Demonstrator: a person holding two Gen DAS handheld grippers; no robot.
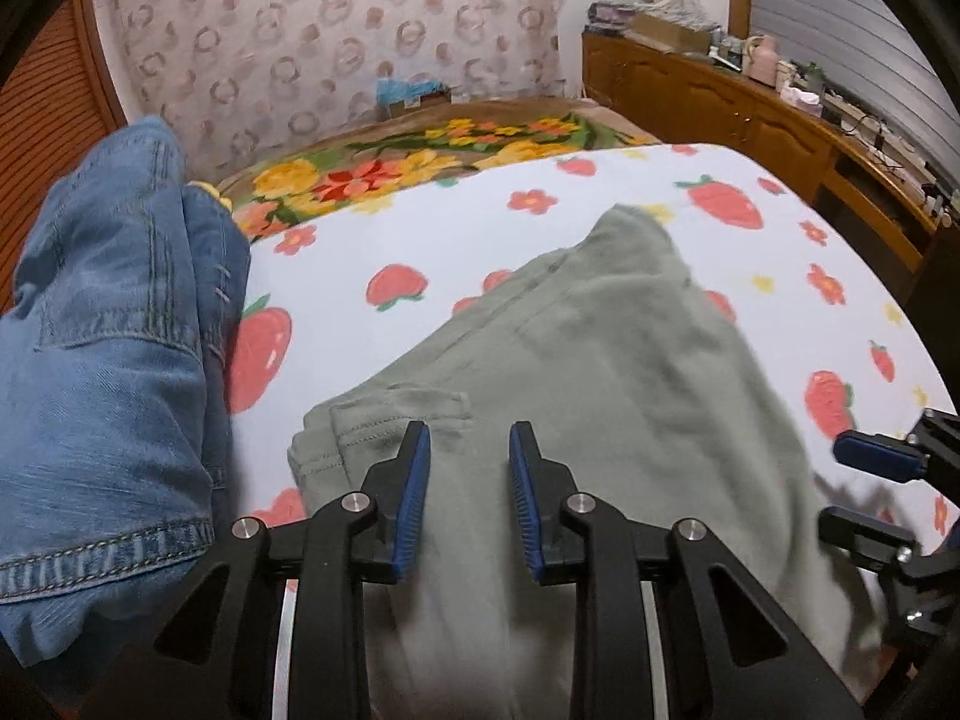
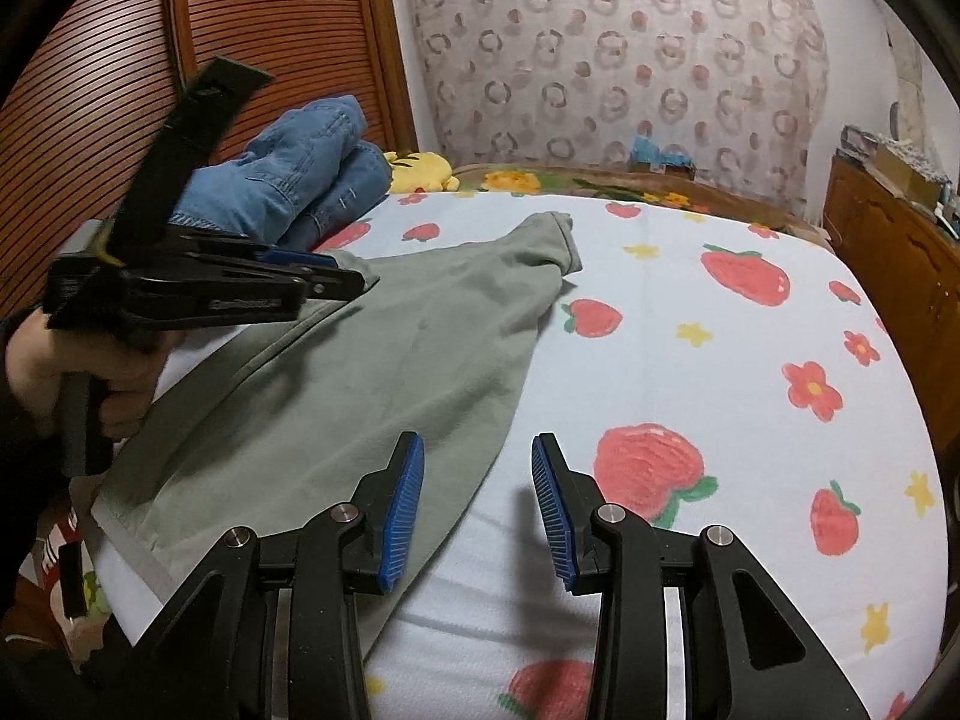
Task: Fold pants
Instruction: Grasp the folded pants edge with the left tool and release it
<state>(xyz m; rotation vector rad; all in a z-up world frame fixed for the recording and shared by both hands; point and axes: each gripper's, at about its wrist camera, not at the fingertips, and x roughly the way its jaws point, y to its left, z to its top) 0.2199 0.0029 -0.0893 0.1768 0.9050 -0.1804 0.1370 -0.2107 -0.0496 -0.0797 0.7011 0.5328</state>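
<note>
The sage-green cotton pants [image 2: 336, 384] lie flat on the strawberry-print bed sheet [image 2: 690, 372], not yet folded; the left gripper [image 1: 469, 498] and right gripper [image 2: 478, 510] hover with fingers parted and empty, so next each must pinch a hem.

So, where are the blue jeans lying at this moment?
The blue jeans lie bundled on the bed's far left side in the right wrist view, by the wooden slatted door, left of the green pants, beside a yellow plush toy.
</note>
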